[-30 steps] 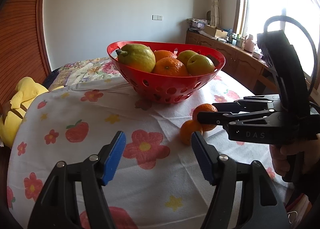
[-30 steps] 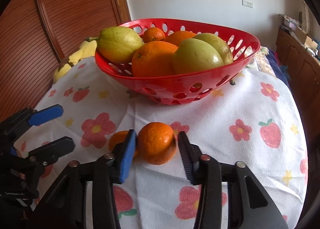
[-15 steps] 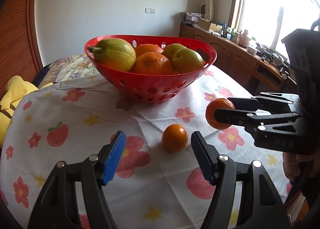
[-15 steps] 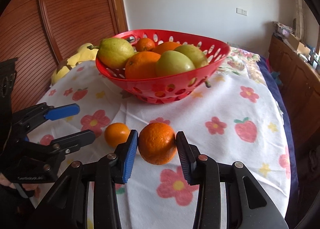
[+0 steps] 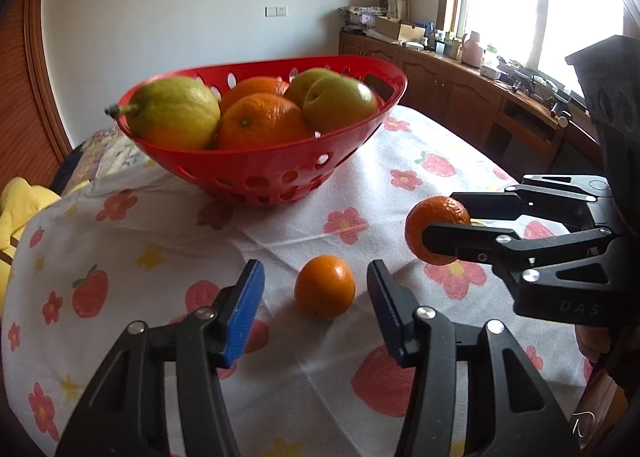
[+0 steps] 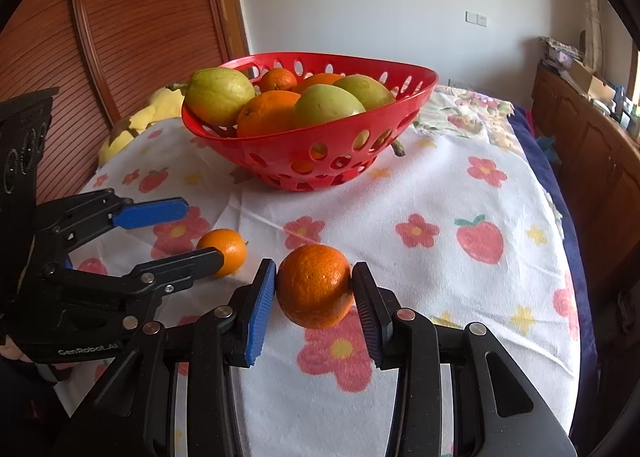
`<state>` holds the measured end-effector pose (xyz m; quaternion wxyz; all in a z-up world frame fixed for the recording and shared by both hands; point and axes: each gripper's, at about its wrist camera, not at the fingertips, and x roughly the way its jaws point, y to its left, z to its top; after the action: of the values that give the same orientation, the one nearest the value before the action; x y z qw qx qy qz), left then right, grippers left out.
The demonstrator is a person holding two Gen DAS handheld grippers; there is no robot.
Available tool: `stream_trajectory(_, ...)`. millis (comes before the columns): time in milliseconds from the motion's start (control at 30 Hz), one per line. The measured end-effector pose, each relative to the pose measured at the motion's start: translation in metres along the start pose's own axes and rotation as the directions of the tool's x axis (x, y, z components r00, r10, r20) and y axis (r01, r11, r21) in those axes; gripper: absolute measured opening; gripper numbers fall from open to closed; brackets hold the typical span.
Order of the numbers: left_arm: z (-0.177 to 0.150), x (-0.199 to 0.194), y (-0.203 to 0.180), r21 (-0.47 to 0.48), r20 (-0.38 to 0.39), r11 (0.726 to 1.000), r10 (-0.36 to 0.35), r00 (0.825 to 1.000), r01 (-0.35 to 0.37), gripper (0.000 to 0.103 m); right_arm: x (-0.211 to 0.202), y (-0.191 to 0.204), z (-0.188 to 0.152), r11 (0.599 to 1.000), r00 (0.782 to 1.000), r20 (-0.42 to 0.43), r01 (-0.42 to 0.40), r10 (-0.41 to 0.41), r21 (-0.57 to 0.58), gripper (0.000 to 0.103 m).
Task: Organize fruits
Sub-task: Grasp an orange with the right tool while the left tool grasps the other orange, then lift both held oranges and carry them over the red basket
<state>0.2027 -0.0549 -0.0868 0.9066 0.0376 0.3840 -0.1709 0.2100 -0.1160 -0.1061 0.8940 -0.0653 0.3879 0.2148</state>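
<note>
One red basket [image 6: 340,145] holds six fruits: three oranges [image 6: 266,113], two green apples [image 6: 326,107], one lemon [image 6: 218,95]. Two mandarins outside it: one [image 5: 325,286] on the cloth [image 6: 460,277], one [image 6: 314,285] gripped

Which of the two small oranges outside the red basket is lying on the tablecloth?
The smaller orange lies on the cloth, between the open left gripper's fingers, untouched. The other orange is clamped in the right gripper.

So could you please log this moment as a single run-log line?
right gripper: shut on mandarin, lifted | left gripper: open around small orange on tablecloth | red basket: holds fruit
</note>
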Motion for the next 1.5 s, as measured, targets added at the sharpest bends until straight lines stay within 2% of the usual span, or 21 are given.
stream_trajectory(300,-0.002,0.012,0.000,-0.006,-0.039,0.999,-0.037,0.999,0.037,0.046,0.002,0.000,-0.002,1.000,1.000,-0.005,0.001,-0.001,-0.002,0.039)
stream_trajectory(367,-0.003,0.015,-0.001,-0.005,-0.045,0.999,-0.053,0.998,0.053,0.033,0.002,0.001,-0.002,1.000,1.000,-0.007,0.001,-0.001,-0.004,0.039)
stream_trajectory(567,-0.004,0.012,-0.004,0.008,-0.041,0.999,-0.043,0.998,0.044,0.033,0.001,0.000,-0.004,1.000,1.000,-0.007,0.007,-0.007,0.001,0.039)
stream_trajectory(1000,0.019,-0.040,0.003,0.015,0.071,0.999,-0.033,0.997,0.032,0.033,-0.014,-0.005,0.003,1.000,1.000,0.020,0.009,-0.009,0.003,0.039)
stream_trajectory(1200,0.034,-0.066,0.008,0.021,0.130,1.000,-0.024,0.991,0.021,0.033,-0.036,-0.003,0.019,1.000,0.998,0.068,0.013,-0.012,-0.008,0.039)
stream_trajectory(1500,0.049,-0.084,0.016,0.024,0.170,1.000,-0.002,0.985,-0.003,0.033,-0.056,0.004,0.040,0.999,0.992,0.121,0.023,-0.019,-0.033,0.039)
